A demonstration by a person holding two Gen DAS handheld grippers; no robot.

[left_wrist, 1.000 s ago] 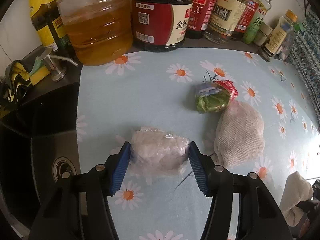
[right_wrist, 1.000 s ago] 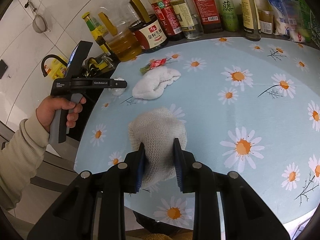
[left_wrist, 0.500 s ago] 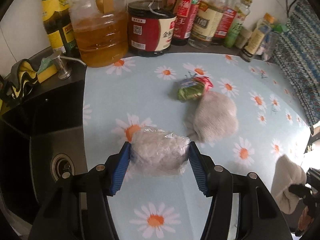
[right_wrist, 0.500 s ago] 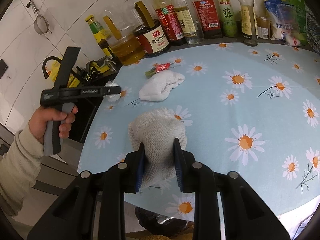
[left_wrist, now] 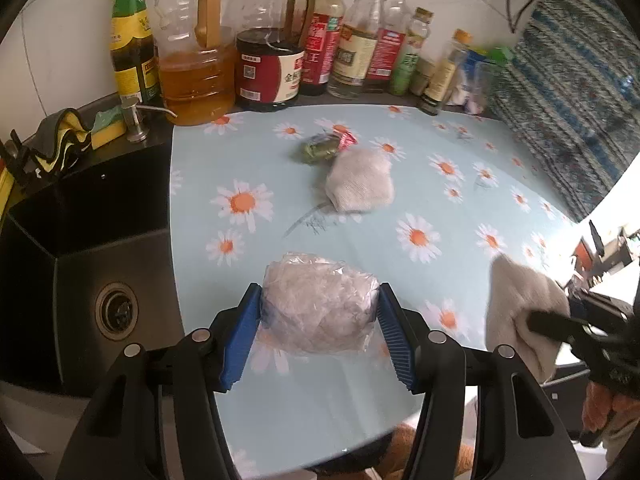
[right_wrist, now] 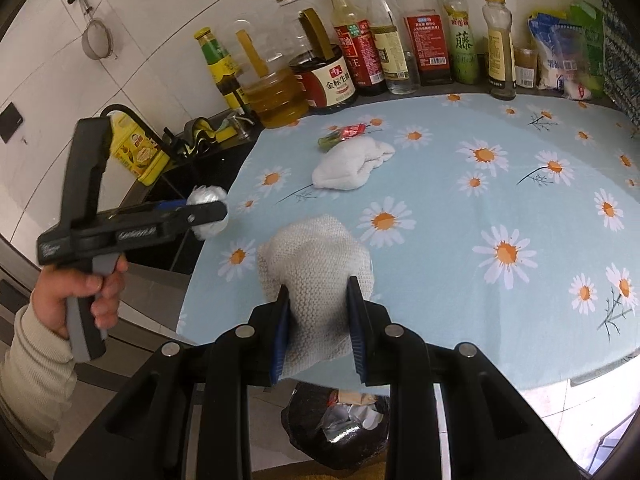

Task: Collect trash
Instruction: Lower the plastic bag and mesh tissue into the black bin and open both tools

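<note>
The left hand-held gripper (left_wrist: 318,330) pinches a crumpled plastic wad (left_wrist: 318,308) above the tabletop's (right_wrist: 460,216) near edge; the right hand-held gripper (right_wrist: 318,328) clamps a knitted rag (right_wrist: 316,264) above the bin (right_wrist: 340,420). A wrapper (right_wrist: 344,134) and white rag (right_wrist: 348,162) remain near the far-left corner.

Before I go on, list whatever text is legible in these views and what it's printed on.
"金标生抽": white label of the dark soy sauce jug.
"藤": green-labelled bottle.
"王": last character on the red-labelled bottle; the rest is blurred.
Lettering on the left gripper's body: blurred, unreadable.
Other bottle labels, the yellow tin and the bags at the far right: too small to read.
</note>
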